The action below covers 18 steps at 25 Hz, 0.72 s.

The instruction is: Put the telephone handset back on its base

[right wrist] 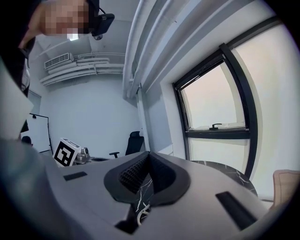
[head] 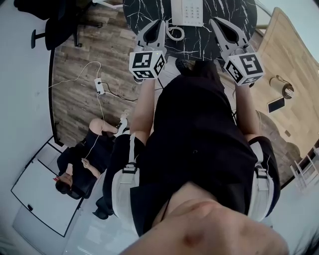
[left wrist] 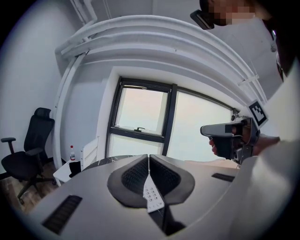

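A white telephone with a keypad lies on the round black marble table at the top of the head view, cut off by the frame edge. Its coiled cord curls toward me. I cannot make out the handset apart from the base. My left gripper hovers just left of the phone, jaws shut and empty. The keypad shows below its jaws. My right gripper hovers to the phone's right, also shut with nothing in it. The cord shows beneath its jaws.
A person sits at lower left beside a whiteboard. A power strip with cables lies on the wooden floor. A black office chair stands at upper left. A light wooden table is on the right.
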Tool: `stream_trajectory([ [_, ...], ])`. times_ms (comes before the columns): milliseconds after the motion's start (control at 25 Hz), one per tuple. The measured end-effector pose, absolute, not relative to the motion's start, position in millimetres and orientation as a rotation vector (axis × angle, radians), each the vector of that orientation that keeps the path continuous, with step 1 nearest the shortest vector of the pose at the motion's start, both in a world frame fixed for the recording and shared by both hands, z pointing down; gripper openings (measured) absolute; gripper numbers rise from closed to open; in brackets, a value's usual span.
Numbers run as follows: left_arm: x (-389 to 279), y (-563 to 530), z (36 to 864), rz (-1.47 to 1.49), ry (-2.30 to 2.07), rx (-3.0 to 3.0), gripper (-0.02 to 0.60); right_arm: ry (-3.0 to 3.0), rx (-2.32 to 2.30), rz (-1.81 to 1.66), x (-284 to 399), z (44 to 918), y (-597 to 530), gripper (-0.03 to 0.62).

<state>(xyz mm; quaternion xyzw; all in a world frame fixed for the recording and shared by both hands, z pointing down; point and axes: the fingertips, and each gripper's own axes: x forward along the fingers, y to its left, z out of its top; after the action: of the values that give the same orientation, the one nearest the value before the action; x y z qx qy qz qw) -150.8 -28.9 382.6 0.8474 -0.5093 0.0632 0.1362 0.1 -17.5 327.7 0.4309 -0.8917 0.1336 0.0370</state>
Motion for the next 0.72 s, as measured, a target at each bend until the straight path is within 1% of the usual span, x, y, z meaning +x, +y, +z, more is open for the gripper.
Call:
stream_trajectory([
  [200,-147,-31,374,0.162,-1.458,2.476,0.025,-2.735,1.367,0.338,8,317,-18,0.029],
  [720,-143,-35,361,0.151,-1.433,2.491,0.025,-2.713,1.419,0.345,19,316,-23,0.029],
])
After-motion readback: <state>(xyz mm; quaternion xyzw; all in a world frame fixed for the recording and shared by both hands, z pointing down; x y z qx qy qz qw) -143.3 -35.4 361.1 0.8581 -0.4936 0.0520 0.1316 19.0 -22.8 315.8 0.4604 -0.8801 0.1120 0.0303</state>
